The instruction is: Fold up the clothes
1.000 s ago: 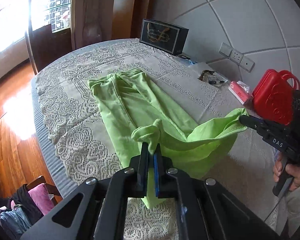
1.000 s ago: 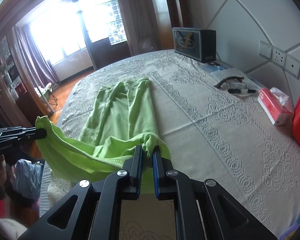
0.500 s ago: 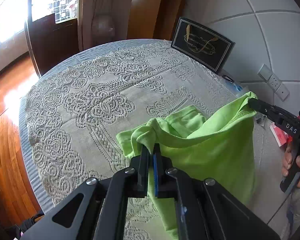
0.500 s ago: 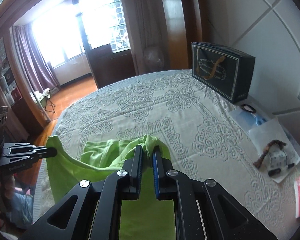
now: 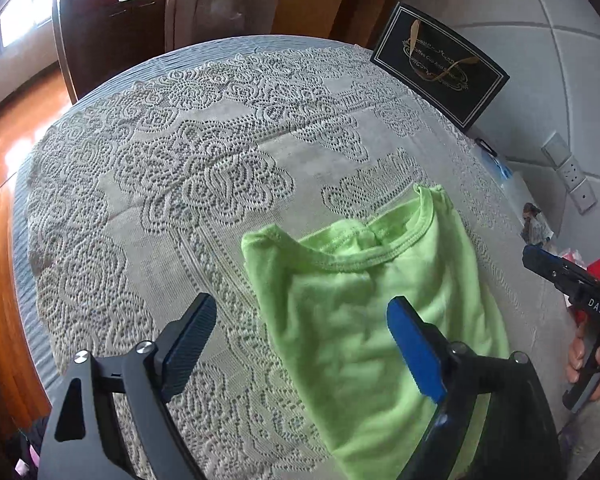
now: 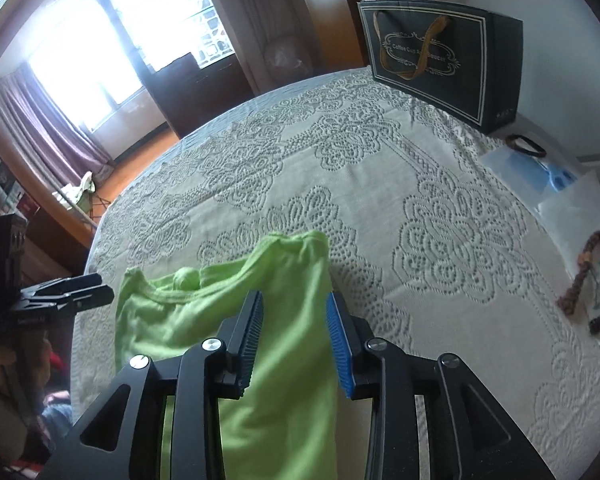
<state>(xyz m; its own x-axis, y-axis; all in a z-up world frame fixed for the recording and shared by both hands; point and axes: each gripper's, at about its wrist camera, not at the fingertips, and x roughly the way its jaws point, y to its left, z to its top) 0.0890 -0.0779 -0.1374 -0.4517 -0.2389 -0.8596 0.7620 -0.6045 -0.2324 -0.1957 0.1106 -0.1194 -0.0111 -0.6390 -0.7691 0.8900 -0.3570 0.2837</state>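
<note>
On the lace-covered table point(image 5: 204, 168) by the wall, a lime-green garment point(image 5: 364, 320) lies folded over itself, neckline toward the black gift bag point(image 6: 440, 56), left gripper point(image 5: 300, 344) spread wide above it, right gripper point(image 6: 294, 336) parted, holding nothing.

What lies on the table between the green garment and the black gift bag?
Only bare lace tablecloth lies between the green garment and the black gift bag; the right wrist view shows it.

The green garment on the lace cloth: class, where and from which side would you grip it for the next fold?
Probably grip the green garment at its two far corners beside the ribbed hem, coming from above; they lie free and flat on the lace cloth.
</note>
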